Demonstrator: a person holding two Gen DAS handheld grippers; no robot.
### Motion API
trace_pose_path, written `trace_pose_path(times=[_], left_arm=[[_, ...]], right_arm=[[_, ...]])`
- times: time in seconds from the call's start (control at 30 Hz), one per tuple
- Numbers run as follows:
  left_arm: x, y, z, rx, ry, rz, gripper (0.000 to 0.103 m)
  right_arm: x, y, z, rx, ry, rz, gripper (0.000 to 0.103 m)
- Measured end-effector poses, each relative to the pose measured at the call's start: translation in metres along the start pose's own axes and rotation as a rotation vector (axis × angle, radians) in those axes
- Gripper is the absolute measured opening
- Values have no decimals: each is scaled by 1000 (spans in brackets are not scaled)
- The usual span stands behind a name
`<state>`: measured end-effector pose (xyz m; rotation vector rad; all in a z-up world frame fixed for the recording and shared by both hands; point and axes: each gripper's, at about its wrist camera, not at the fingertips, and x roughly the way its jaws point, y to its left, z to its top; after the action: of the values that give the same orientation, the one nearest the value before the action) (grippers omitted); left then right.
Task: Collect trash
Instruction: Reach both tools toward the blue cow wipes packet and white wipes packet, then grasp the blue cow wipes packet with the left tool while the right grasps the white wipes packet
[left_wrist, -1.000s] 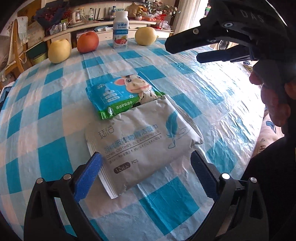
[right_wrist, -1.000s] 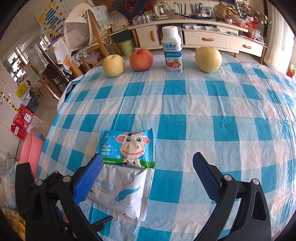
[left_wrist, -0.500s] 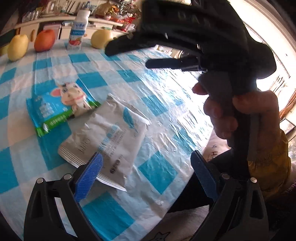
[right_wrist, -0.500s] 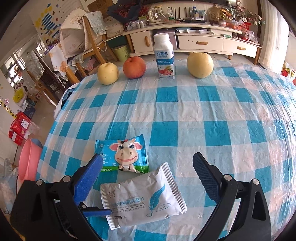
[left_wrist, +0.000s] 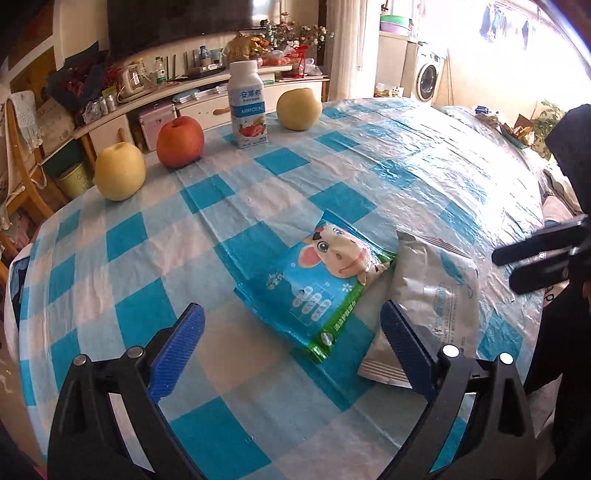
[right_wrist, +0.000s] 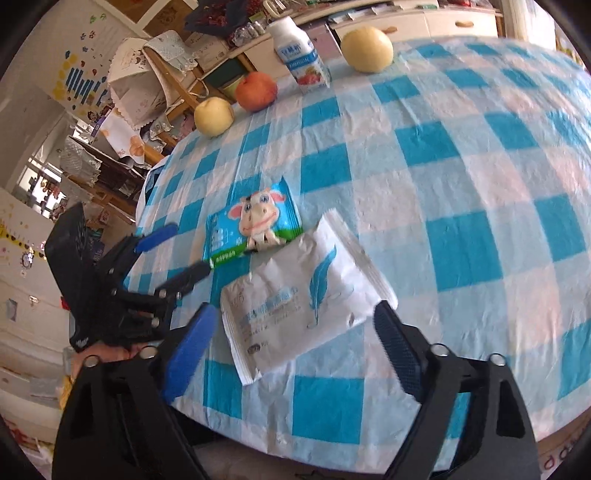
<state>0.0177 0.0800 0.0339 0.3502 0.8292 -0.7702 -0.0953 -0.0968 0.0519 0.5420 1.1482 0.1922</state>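
Wrappers (right_wrist: 303, 295) on checked tablecloth (right_wrist: 461, 155)

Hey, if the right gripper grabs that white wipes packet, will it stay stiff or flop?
The white wipes packet looks creased and soft, so it will likely sag. Its glossy film may slip. It lies flat on the tablecloth, probably light.

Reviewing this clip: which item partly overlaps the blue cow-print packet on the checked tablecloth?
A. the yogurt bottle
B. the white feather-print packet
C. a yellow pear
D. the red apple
B: the white feather-print packet lies with one end over the near edge of the blue cow-print packet; the fruit and the bottle stand apart at the far edge.
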Motion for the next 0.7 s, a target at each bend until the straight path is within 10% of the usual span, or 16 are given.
trace_pose_path(times=[0.27, 0.7], left_arm=[[39, -8, 8, 104, 72, -35, 96], [63, 16, 20, -36, 85, 15, 88]], right_arm=[[25, 9, -5, 17, 29, 0, 76], [54, 25, 34, -84, -103, -206, 86]])
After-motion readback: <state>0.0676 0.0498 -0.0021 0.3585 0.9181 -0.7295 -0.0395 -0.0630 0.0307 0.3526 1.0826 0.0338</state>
